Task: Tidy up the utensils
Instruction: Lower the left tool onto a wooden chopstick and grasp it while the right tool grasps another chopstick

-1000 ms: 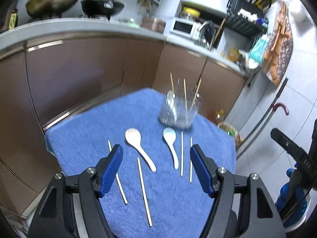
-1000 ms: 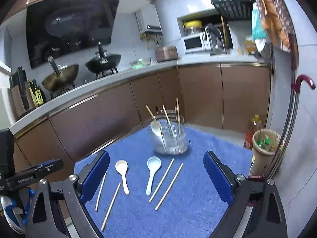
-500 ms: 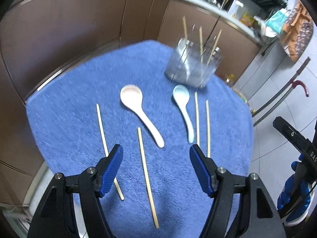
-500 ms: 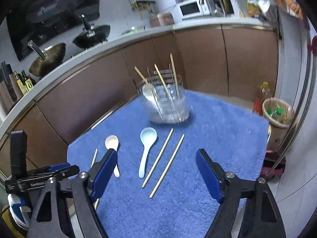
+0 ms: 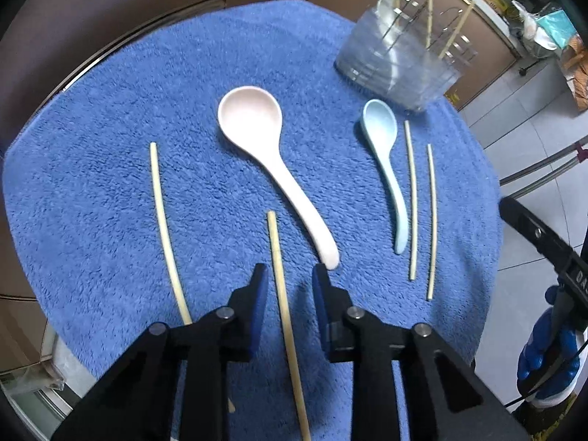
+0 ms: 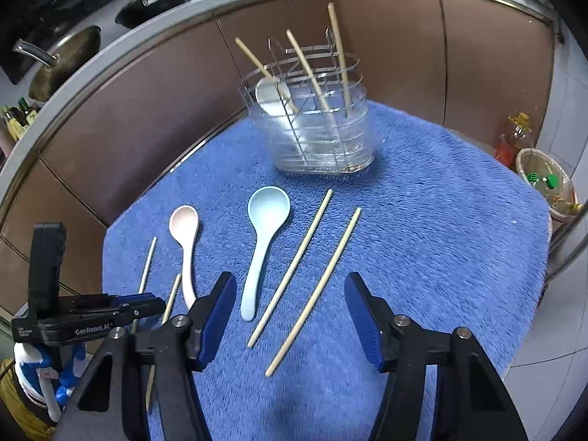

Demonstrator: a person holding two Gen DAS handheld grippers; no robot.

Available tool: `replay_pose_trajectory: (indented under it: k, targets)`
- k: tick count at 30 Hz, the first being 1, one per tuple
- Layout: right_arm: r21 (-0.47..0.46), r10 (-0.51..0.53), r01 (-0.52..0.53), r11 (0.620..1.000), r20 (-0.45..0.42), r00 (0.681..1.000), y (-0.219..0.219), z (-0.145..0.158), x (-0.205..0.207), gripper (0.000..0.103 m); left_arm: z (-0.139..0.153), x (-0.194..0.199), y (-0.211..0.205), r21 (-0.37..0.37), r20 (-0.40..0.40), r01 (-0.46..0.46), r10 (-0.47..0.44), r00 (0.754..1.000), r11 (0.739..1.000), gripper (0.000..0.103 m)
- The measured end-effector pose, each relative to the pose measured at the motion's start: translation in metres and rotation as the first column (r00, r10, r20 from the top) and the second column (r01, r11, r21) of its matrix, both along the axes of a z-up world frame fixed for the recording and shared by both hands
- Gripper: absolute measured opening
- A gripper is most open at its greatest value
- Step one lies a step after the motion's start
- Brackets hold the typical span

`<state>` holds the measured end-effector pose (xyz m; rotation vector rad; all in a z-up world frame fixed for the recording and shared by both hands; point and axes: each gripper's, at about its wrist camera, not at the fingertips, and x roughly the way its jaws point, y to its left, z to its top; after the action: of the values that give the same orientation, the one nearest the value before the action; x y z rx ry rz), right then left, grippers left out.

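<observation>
On the blue towel (image 5: 110,191) lie a pink spoon (image 5: 272,161), a light blue spoon (image 5: 386,154) and several wooden chopsticks. My left gripper (image 5: 286,279) is low over the towel, its jaws narrowed around one chopstick (image 5: 283,301) with small gaps on both sides. Another chopstick (image 5: 161,217) lies to its left. My right gripper (image 6: 290,294) is open above two chopsticks (image 6: 294,268) (image 6: 319,286), with the blue spoon (image 6: 261,250) just left of it. A clear utensil holder (image 6: 316,125) at the back holds a white spoon and three chopsticks.
Brown kitchen cabinets (image 6: 147,117) curve behind the table, with pans on the counter (image 6: 154,3). A bin (image 6: 547,180) and a bottle stand on the floor at the right. The left gripper's body (image 6: 73,316) shows at the towel's left edge.
Both grippers have come down and closer to the towel. The left jaws have narrowed from wide open to close around one chopstick. The right jaws have narrowed a little.
</observation>
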<state>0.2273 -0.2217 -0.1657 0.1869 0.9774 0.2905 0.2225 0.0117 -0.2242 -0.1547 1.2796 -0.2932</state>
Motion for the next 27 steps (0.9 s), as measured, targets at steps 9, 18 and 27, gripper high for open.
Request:
replay_pose_trajectory:
  k: [9, 18, 27]
  targets:
    - [-0.029, -0.010, 0.006, 1.000, -0.145, 0.989, 0.015, -0.032, 0.065, 0.040, -0.018, 0.015, -0.001, 0.023, -0.061, 0.014, -0.012, 0.998, 1.000, 0.010]
    - [-0.073, -0.040, 0.024, 0.997, -0.231, 0.972, 0.027, -0.057, 0.102, 0.022, -0.020, 0.022, -0.005, 0.041, -0.058, 0.041, -0.038, 0.998, 0.998, 0.009]
    - [-0.179, -0.054, 0.010, 0.984, -0.238, 0.970, 0.043, -0.070, 0.106, 0.012, -0.021, 0.020, -0.004, 0.050, -0.051, 0.046, -0.044, 0.998, 0.998, 0.009]
